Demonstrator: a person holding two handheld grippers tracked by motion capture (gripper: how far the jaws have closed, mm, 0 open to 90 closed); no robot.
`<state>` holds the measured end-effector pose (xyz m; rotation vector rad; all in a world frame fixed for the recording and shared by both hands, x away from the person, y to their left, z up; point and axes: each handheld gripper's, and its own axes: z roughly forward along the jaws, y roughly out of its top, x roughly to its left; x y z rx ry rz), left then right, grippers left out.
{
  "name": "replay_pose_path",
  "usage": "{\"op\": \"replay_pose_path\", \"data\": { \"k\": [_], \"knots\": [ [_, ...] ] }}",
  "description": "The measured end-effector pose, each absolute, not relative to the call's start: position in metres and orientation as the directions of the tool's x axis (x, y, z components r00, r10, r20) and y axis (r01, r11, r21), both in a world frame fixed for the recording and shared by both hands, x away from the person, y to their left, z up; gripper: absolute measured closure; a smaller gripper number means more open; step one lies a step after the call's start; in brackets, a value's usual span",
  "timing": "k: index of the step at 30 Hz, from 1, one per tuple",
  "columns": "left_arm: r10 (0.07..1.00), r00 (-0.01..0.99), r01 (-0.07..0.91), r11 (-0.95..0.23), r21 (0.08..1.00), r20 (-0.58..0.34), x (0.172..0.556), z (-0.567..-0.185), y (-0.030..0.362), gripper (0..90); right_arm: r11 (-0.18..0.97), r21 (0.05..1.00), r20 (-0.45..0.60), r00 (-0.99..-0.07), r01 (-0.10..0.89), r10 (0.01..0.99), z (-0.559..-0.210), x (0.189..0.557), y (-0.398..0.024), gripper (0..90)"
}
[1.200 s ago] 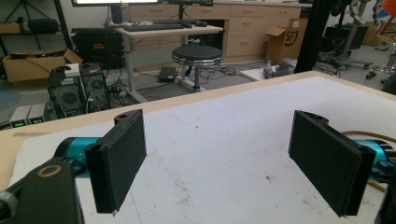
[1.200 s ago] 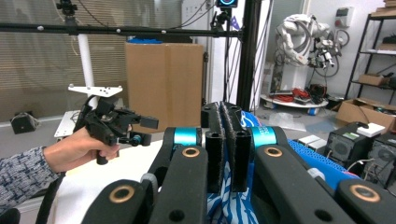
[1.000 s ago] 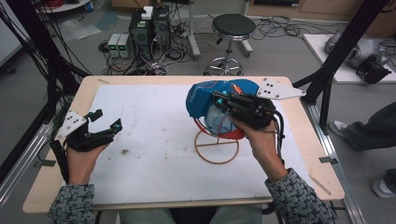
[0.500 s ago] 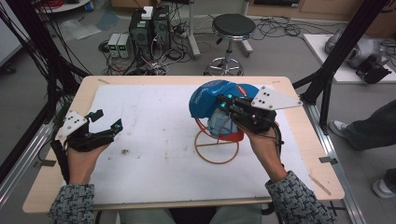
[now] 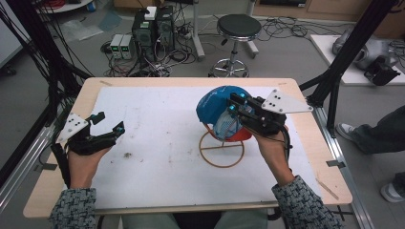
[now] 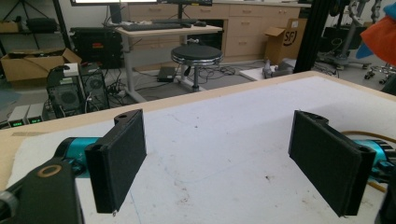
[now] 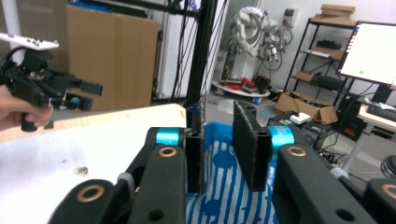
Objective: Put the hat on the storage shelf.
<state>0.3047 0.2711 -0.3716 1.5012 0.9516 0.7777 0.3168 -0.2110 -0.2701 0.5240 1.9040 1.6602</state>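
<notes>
The left hand-held gripper rests near the tabletop's left edge, well apart from the work, its jaws spread wide with nothing between them. Farther in, toward the right edge, a blue cap with a blue-and-white striped panel and a red underside sits draped over a wire stand. The right hand-held gripper is at the striped cloth; its jaws have just been opening, and a narrow gap now shows between the pads, with the cloth below rather than pinched. The cap looks light, soft and floppy, so it would likely sag; its stiffer brim or seamed edge seems the surest hold.
</notes>
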Motion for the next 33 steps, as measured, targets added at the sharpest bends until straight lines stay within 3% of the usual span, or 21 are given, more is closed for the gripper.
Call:
{"op": "replay_pose_path", "data": {
  "k": [18,33],
  "knots": [
    [0.890,0.456,0.144,-0.038,0.989,-0.032,0.305,-0.372,0.270,19.2,0.075,0.993,-0.120,-0.712,-0.094,0.692,-0.270,0.310,-0.244,58.6],
    [0.891,0.453,0.147,-0.036,0.988,-0.035,0.306,-0.373,0.269,19.2,0.014,0.997,-0.053,-0.580,-0.072,0.813,-0.277,0.310,-0.305,45.4]
  ]
}}
